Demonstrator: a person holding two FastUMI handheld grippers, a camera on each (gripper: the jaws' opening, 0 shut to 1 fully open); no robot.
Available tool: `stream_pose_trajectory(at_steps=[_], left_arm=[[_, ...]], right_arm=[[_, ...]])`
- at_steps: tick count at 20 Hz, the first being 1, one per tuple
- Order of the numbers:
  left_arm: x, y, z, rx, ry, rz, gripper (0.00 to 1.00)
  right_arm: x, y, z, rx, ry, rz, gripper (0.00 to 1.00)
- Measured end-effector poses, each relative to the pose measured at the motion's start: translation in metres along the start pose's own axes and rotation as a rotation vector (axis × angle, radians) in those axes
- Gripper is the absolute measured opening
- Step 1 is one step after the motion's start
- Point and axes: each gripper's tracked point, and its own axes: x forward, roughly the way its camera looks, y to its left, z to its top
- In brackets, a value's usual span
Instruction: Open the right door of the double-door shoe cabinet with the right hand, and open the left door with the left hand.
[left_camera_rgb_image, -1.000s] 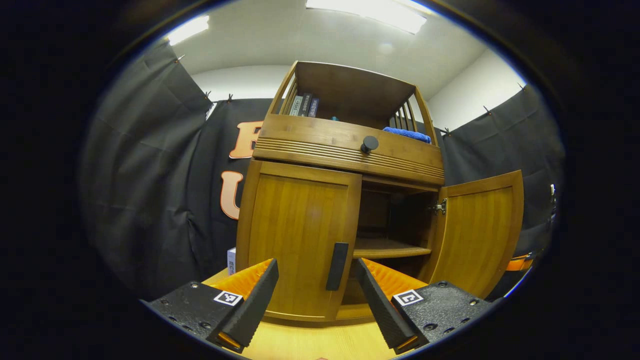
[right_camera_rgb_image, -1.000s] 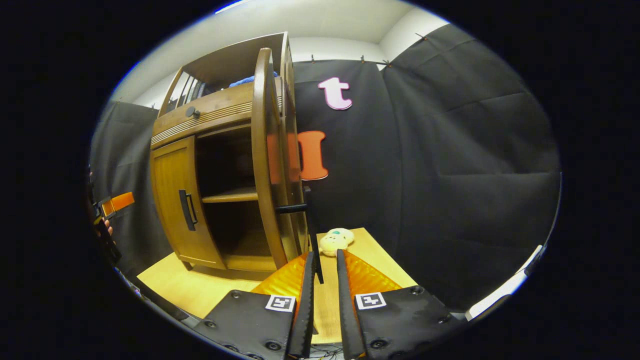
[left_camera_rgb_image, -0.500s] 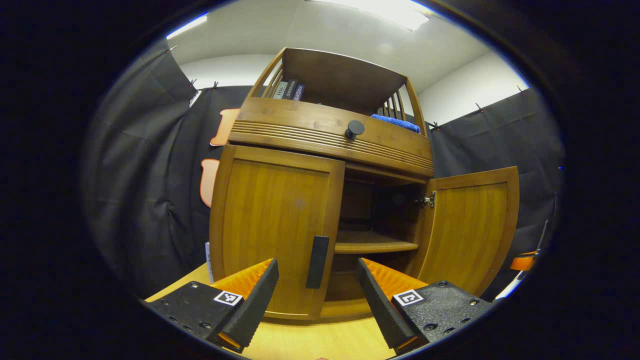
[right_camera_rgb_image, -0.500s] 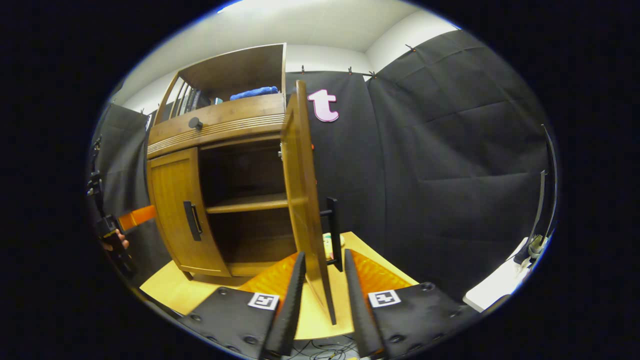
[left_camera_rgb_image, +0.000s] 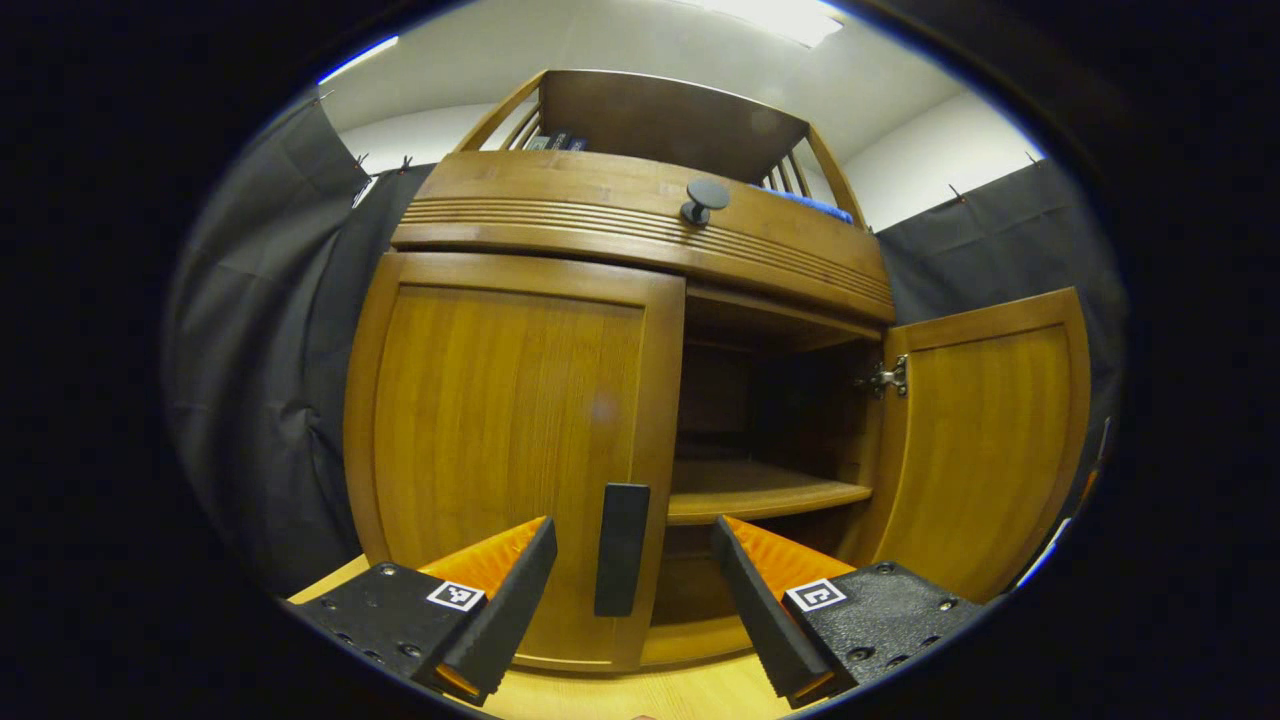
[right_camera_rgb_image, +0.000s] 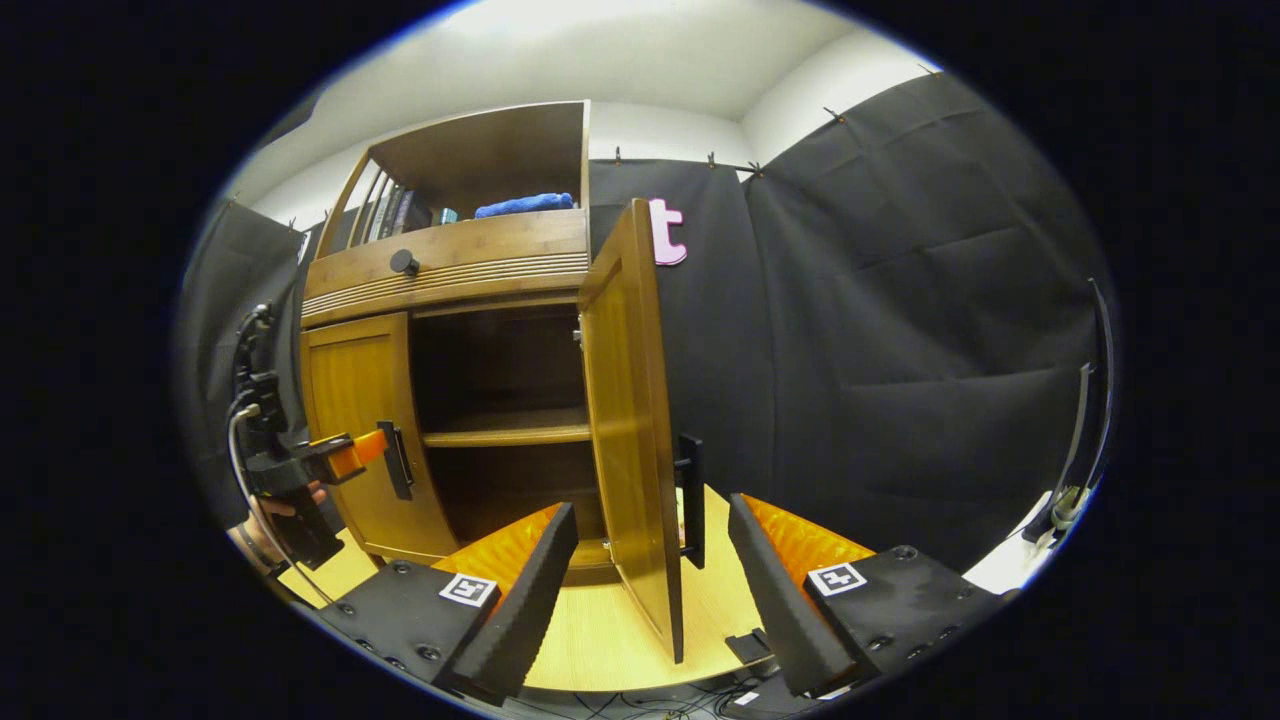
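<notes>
Left jaws spread around left door handle, right door ajar

Recording booth, black cloth walls pinned up, wooden shoe cabinet on a pale tabletop

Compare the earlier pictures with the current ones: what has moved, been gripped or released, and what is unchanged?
The right gripper let go of the right door's handle and opened its jaws. The left gripper moved closer to the left door's handle. The left door stays closed, the right door open.
</notes>
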Motion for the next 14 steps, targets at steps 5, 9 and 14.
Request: stream_pose_trajectory(at_steps=[5, 9, 14], left_arm=[[0.035, 0.013, -0.038, 0.047, 0.045, 0.071, 0.95], [0.044, 0.019, -0.047, 0.026, 0.054, 0.088, 0.92], [0.048, 0.023, -0.051, -0.011, 0.059, 0.116, 0.92]], right_arm=[[0.012, 0.037, 0.008, 0.008, -0.043, 0.045, 0.89], [0.017, 0.058, 0.0, -0.026, -0.034, 0.116, 1.0], [0.027, 0.066, 0.004, -0.008, -0.044, 0.157, 0.89]])
